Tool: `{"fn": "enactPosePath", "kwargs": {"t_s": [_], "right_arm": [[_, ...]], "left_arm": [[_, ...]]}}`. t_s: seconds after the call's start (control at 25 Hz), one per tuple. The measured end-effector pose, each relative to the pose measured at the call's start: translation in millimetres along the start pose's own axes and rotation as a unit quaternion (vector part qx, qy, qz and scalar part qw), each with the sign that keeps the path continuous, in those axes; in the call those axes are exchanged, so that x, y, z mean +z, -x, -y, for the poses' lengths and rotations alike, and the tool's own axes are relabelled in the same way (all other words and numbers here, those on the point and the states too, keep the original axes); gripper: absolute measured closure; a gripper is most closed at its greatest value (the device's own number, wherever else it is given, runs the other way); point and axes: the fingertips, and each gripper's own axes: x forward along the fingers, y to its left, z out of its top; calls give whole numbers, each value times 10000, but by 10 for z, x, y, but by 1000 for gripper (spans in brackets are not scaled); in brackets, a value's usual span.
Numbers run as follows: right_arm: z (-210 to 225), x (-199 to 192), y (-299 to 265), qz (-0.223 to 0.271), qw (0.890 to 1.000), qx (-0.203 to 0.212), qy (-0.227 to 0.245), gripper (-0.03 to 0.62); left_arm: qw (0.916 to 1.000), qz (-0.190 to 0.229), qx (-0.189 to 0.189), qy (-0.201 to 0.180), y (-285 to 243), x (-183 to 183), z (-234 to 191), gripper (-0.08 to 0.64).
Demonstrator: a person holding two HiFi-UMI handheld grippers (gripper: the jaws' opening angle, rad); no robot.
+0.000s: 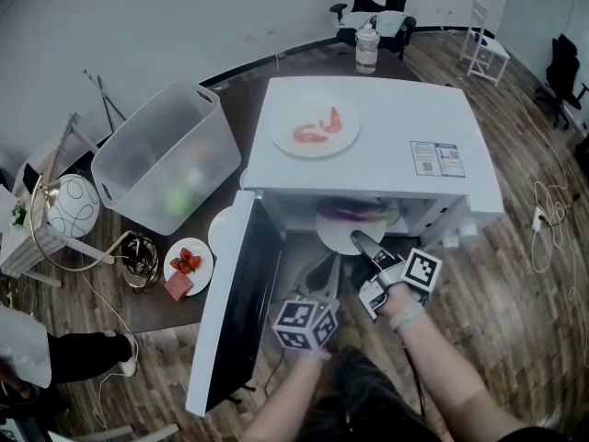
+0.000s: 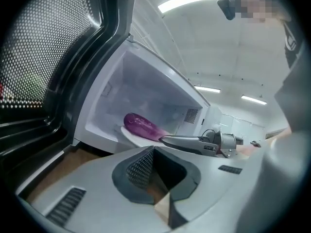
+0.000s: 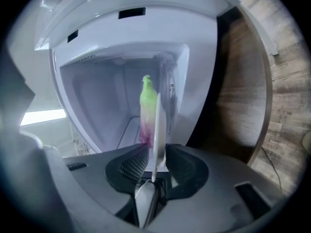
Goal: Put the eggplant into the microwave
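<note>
A dark brown table (image 1: 248,90) is taken up towards its right edge by a white box-shaped microwave (image 1: 386,118), whose dark-windowed door (image 1: 235,302) is swung wide open to the left. A clear plastic tub (image 1: 166,159) is set at the table's left edge. On the microwave's top, towards its left edge, a white plate with red food (image 1: 308,109) is seen. Inside the cavity, at the front edge of its floor, a second white round plate (image 1: 342,236) is placed, and the glossy purple eggplant with a green cap (image 1: 354,212) is laid on it. That plate's rim is flanked by the parted jaws of the right gripper (image 1: 361,239), which are not pressed onto it. The left gripper (image 1: 324,270) is held just in front of the opening, its jaws apart with nothing between them.
</note>
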Motion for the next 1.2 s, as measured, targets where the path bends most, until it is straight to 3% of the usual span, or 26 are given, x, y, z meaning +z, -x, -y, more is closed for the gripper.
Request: {"fn": "enactPosePath", "kwargs": {"t_s": [0.16, 0.24, 0.68, 0.8, 0.96, 1.2], "right_arm": [[18, -23, 26, -56, 9999, -40, 76, 495], [12, -44, 55, -74, 10000, -23, 57, 460], [-17, -126, 294, -282, 9985, -103, 453, 461], [18, -145, 378, -336, 9971, -170, 659, 492], [-26, -195, 389, -374, 9937, -252, 1022, 590], [-139, -189, 358, -207, 9921, -45, 1237, 591]], "left_arm": [[10000, 10, 10, 41, -40, 3, 0, 557], [10000, 12, 8, 37, -53, 11, 4, 557], [9998, 47, 141, 138, -75, 43, -83, 557], [9996, 53, 206, 208, -69, 40, -99, 557], [9994, 54, 224, 244, -63, 25, -112, 557], [9994, 45, 238, 243, -75, 27, -80, 557]]}}
